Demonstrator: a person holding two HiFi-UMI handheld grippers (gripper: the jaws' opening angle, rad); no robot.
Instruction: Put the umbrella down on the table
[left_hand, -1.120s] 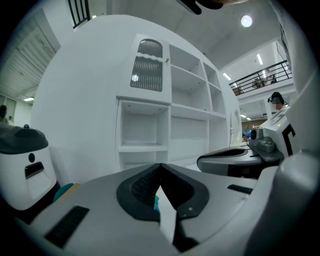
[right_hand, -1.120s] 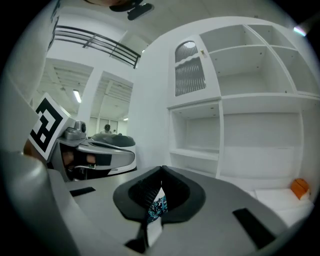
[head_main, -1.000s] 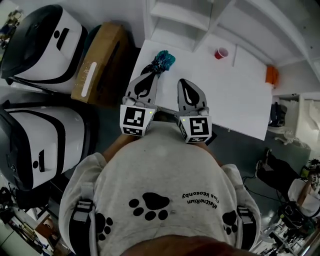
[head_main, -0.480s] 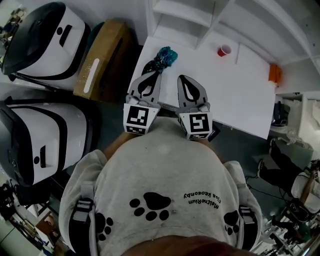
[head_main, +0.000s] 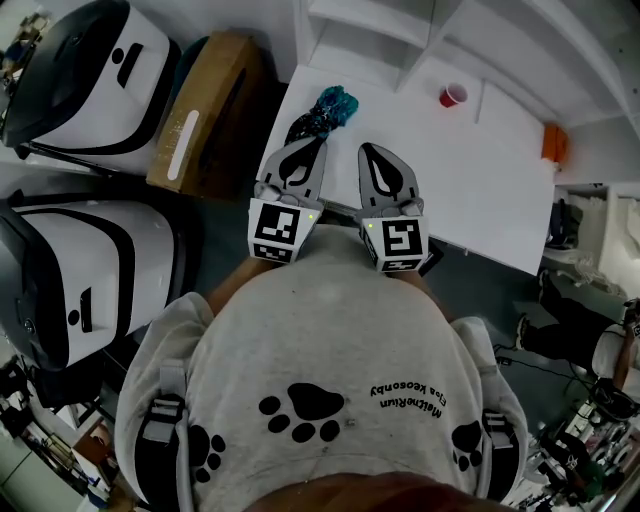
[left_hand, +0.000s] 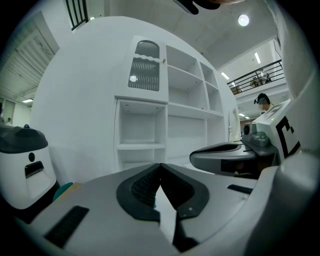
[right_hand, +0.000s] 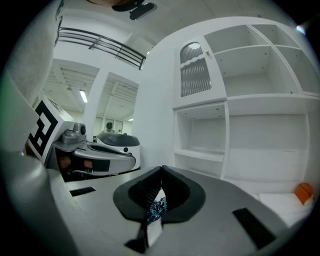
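Head view shows a person in a grey top with black paw prints, leaning over the near edge of a white worktop (head_main: 450, 180) and holding one pair of tongs in each hand. The left tongs (head_main: 310, 148) and the right tongs (head_main: 372, 152) sit side by side, close together, both pointing across the worktop and only a little downward.

The umbrella (head_main: 325, 110), folded into a short bundle with a teal and dark pattern, lies on the worktop near its far left corner. It is just ahead of the left tongs' tips; whether they touch it cannot be told from above. Neither pair has hold of it.

In the left gripper view the left tongs (left_hand: 160, 166) have their jaws brought together at the tips, with nothing gripped between them. The right gripper view shows the right tongs (right_hand: 161, 170) likewise closed tip to tip and empty; a scrap of the umbrella (right_hand: 157, 207) shows through the gap lower down, lying beyond the jaws.

A red cup (head_main: 452, 95) stands well apart on the far side of the worktop, and a small orange object (head_main: 551, 145) sits at its right end. A white shelf unit (head_main: 370, 30) rises behind the worktop. To the left, on the floor, are a cardboard box (head_main: 200, 115) and two large white and black machines (head_main: 85, 270).
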